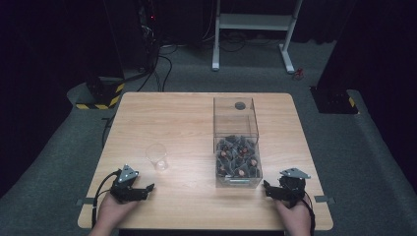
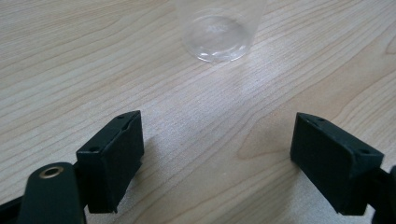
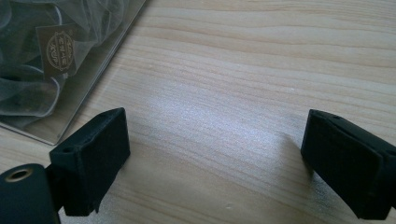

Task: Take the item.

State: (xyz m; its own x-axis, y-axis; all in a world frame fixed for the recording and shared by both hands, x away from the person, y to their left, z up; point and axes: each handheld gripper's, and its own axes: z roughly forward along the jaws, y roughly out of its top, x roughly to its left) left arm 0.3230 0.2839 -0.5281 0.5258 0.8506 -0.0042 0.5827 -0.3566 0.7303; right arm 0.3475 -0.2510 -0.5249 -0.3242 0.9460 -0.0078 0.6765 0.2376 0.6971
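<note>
- Clear cup (image 1: 157, 157) upright on table (image 1: 147, 113), about 1 o'clock from left gripper (image 1: 145, 189), near but apart.
- Clear box (image 1: 237, 147) of small wrapped pieces at 11 o'clock from right gripper (image 1: 268, 188), just beside.
- Both sets of jaws apart, nothing between; left gripper (image 2: 217, 154), right gripper (image 3: 215, 163) low over wood.
- Looks like start: nothing picked. Next likely a reach into the box, needs lift over its wall.

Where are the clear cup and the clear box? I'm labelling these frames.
clear cup (image 1: 157, 158), high view, on its side wall.
clear box (image 1: 235, 119), high view, on its empty upper wall.
</note>
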